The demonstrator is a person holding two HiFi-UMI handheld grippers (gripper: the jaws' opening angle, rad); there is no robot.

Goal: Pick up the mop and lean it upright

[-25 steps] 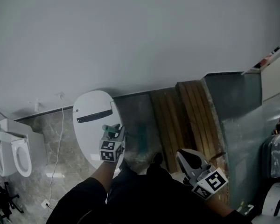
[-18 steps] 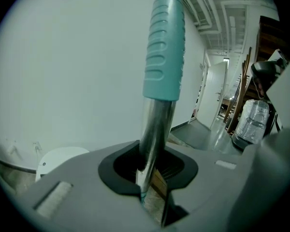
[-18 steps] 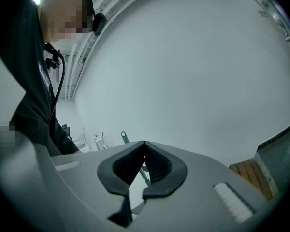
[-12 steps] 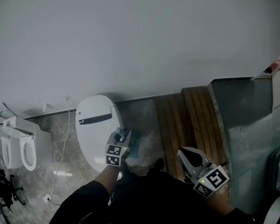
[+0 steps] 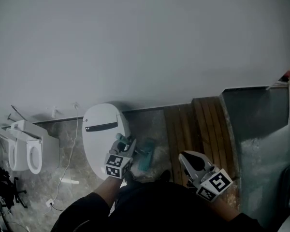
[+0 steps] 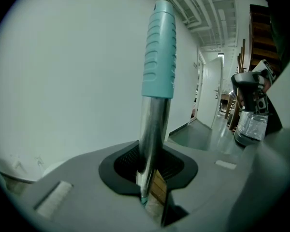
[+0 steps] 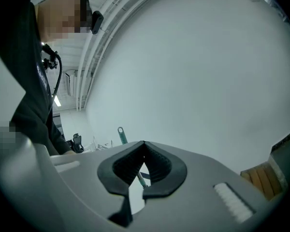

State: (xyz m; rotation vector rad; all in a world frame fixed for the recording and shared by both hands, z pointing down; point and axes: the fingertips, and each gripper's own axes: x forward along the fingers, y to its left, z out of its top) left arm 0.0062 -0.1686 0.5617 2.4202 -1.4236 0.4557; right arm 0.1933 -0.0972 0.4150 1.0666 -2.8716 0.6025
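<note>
Mostly it's one plain grey wall (image 5: 145, 42) above the marble floor (image 5: 150, 124). One slatted wooden board (image 5: 203, 129) lies right of the white oval lid (image 5: 102, 134), and at least two toilets (image 5: 31, 151) stand to its left, a white cable (image 5: 70, 149) trailing between. One mop (image 5: 145, 156) has its teal head just right of the lid. There are two grippers: the left gripper (image 5: 122, 144), at the lid's right edge, clamps the mop's metal shaft (image 6: 152, 124). The right gripper (image 5: 182, 156), further right, is closed and empty.
</note>
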